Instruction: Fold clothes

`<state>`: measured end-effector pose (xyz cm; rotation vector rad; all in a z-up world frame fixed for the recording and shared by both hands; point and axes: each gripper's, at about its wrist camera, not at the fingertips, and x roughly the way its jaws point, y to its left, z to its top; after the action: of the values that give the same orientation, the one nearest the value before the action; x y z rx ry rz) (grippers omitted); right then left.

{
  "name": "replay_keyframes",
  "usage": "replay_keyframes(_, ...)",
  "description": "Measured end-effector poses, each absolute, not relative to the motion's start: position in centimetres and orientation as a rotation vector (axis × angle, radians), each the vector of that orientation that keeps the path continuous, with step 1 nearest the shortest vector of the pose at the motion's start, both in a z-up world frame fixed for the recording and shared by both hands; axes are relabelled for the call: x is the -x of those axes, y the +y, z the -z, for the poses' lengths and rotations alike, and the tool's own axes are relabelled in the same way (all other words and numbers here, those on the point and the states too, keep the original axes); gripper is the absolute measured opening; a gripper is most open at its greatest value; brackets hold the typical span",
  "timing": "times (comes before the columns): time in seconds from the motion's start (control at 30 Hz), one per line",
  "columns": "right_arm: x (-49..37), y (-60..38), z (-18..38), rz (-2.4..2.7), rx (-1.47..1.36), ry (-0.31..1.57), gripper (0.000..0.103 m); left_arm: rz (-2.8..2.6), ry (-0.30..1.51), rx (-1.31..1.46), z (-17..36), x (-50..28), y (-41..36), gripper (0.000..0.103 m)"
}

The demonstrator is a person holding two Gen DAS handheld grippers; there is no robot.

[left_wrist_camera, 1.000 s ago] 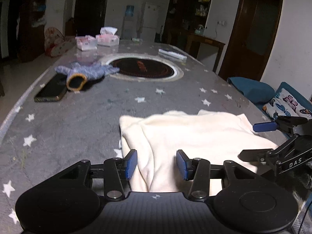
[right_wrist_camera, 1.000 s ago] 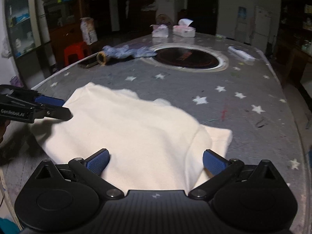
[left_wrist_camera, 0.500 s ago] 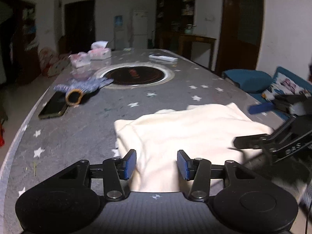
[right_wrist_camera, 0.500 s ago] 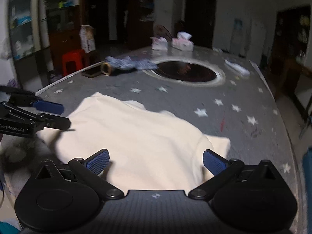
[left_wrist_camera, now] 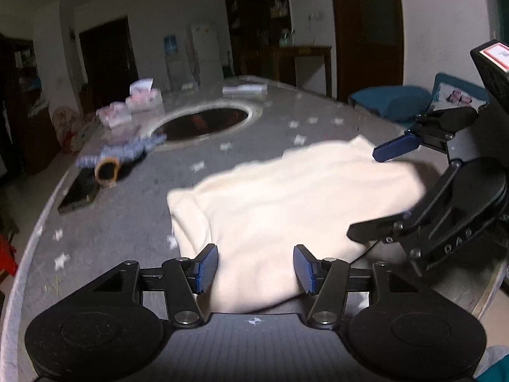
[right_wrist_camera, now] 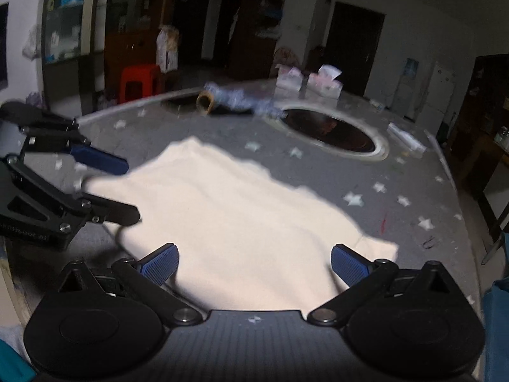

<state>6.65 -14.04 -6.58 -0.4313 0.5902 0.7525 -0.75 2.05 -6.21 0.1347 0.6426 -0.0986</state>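
Observation:
A cream garment lies folded flat on the grey star-patterned table. My left gripper hovers open over its near left edge, nothing between the blue pads. Across the cloth my right gripper stands open at the garment's right side. In the right wrist view the same cream garment fills the middle, with my right gripper wide open above its near edge. There my left gripper shows at the left, open, its fingers over the cloth's left corner.
A blue patterned cloth with a tan cuff and a dark phone lie far left. A round dark inset sits mid-table, with tissue boxes behind it. A teal cushion is off the right edge.
Both grippers have tilted and risen, so the views have swung. The right gripper now looms larger and closer in the left wrist view. The garment lies as before.

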Motion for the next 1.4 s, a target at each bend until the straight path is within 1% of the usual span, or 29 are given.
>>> replay_keyframes(0.13,-6.9,-14.2,6.7,-0.764,0.411,0.613,0.103,0.081,0.657,-0.067,6.0,0.8,3.5,0.056)
replay_keyframes(0.27,-6.1,-13.8,5.3,-0.819,0.429,0.568,0.103,0.060,0.667,0.003,5.8,0.7,5.3,0.056)
replay_keyframes(0.4,-5.0,-12.1,5.1,-0.886,0.489,0.541,0.103,0.038,0.677,0.073,5.6,0.7,7.1,0.058)
replay_keyframes(0.53,-3.9,-10.2,5.2,-0.947,0.548,0.524,0.103,0.016,0.687,0.140,5.5,0.6,8.9,0.057)
replay_keyframes(0.67,-2.9,-8.2,5.3,-1.007,0.607,0.507,0.103,-0.015,0.701,0.143,5.6,0.9,9.9,0.057)
replay_keyframes(0.77,-2.1,-6.5,5.6,-1.051,0.654,0.493,0.099,-0.038,0.712,0.146,5.8,1.2,10.6,0.057)
replay_keyframes(0.83,-1.9,-5.6,5.8,-1.065,0.683,0.484,0.092,-0.048,0.706,0.171,5.5,1.4,11.3,0.057)
replay_keyframes(0.87,-1.8,-5.0,6.0,-1.071,0.702,0.481,0.092,-0.052,0.698,0.193,5.3,1.6,11.7,0.057)
replay_keyframes(0.9,-1.7,-4.6,6.1,-1.077,0.714,0.480,0.089,-0.056,0.687,0.220,5.0,1.7,12.2,0.057)
replay_keyframes(0.93,-1.7,-4.2,6.3,-1.084,0.724,0.480,0.081,-0.060,0.677,0.248,4.7,1.8,12.7,0.057)
replay_keyframes(1.0,-1.5,-3.5,6.6,-1.098,0.751,0.479,0.074,-0.062,0.667,0.294,4.2,1.9,13.4,0.058)
replay_keyframes(1.03,-1.5,-3.2,6.7,-1.104,0.767,0.479,0.066,-0.058,0.664,0.309,4.1,1.9,13.6,0.059)
replay_keyframes(1.07,-1.4,-2.9,6.8,-1.109,0.782,0.477,0.062,-0.054,0.661,0.323,3.9,1.9,13.7,0.063)
replay_keyframes(1.1,-1.2,-2.8,7.0,-1.115,0.796,0.473,0.055,-0.052,0.658,0.333,3.8,1.9,13.7,0.066)
replay_keyframes(1.13,-1.1,-2.6,7.1,-1.117,0.809,0.467,0.052,-0.052,0.658,0.348,3.7,1.9,13.7,0.075)
replay_keyframes(1.17,-0.9,-2.4,7.3,-1.109,0.822,0.455,0.050,-0.050,0.660,0.370,3.7,1.7,13.7,0.077)
replay_keyframes(1.2,-0.9,-2.3,7.4,-1.102,0.829,0.447,0.042,-0.038,0.661,0.393,3.7,1.6,13.8,0.077)
replay_keyframes(1.23,-1.1,-2.4,7.3,-1.099,0.818,0.449,0.036,-0.028,0.662,0.419,3.7,1.4,13.8,0.077)
replay_keyframes(1.3,-1.5,-2.6,7.1,-1.094,0.797,0.453,0.029,-0.012,0.666,0.487,3.9,0.9,13.9,0.081)
replay_keyframes(1.33,-1.7,-2.6,7.0,-1.091,0.787,0.455,0.028,-0.004,0.669,0.523,4.0,0.6,14.0,0.083)
replay_keyframes(1.4,-2.3,-3.1,6.5,-1.092,0.739,0.465,0.025,0.010,0.679,0.611,4.2,0.0,14.3,0.084)
